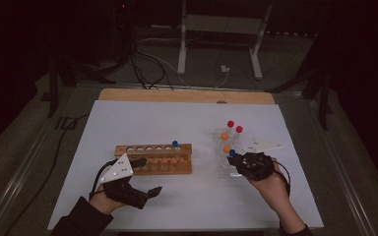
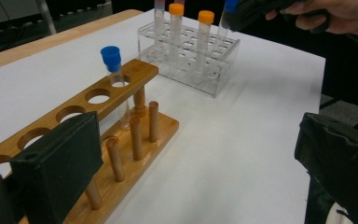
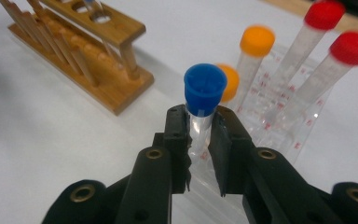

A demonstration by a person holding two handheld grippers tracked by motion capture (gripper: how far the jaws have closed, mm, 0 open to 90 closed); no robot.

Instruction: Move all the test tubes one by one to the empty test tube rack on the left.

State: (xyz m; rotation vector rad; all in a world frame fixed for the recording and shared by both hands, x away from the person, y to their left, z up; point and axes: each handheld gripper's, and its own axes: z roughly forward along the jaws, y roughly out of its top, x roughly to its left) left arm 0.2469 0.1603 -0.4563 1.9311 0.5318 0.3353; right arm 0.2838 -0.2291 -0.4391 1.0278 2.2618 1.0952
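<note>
— At the near-left corner of the clear rack [image 1: 225,169], the right gripper [image 3: 200,140] is clamped on the blue-capped tube [image 3: 204,93], just under its cap.

— Lift straight up, I'd say, so it clears the neighbours. What's the count?

— Two orange, two red, this blue one; another blue tube [image 2: 113,74] stands in the wooden rack [image 1: 153,158]. The left gripper [image 1: 147,178] waits open.

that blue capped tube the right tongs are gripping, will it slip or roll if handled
The blue-capped tube looks like smooth clear plastic, so it may slide in the right tongs, though its wider cap could catch on them. It seems empty, so probably light. Being round, it would likely roll if laid on the white table.
</note>
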